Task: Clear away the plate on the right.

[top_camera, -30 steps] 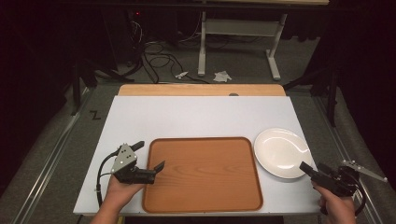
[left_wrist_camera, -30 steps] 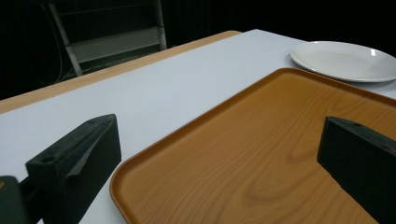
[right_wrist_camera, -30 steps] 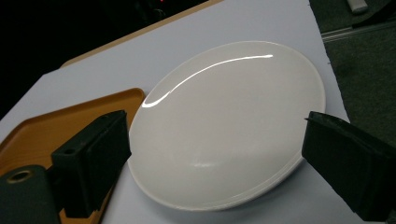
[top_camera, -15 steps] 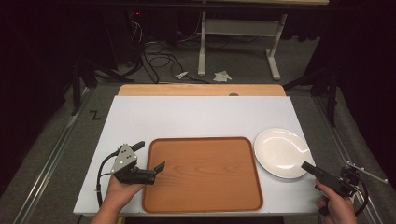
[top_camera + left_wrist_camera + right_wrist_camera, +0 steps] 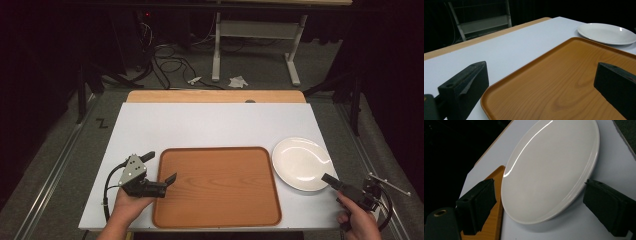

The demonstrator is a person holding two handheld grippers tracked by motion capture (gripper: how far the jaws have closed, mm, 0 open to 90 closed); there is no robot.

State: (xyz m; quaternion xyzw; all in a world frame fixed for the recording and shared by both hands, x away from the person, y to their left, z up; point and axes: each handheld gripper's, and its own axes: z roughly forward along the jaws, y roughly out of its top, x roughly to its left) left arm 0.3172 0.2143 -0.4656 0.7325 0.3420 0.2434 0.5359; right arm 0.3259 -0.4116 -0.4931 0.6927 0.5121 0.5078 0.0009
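a round white plate (image 5: pixel 300 162) lies flat and empty on the white table (image 5: pixel 215 125), just right of the wooden tray (image 5: pixel 217 185), which is rectangular, empty, lying flat.

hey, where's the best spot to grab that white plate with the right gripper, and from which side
Probably the near rim of the white plate, approached from the person's side, where the right gripper already points at it. The plate lies flat on the white table beside the wooden tray, so only its thin raised edge offers a pinch: one jaw under the lip, one over. The right gripper view shows the jaws open, straddling that rim.
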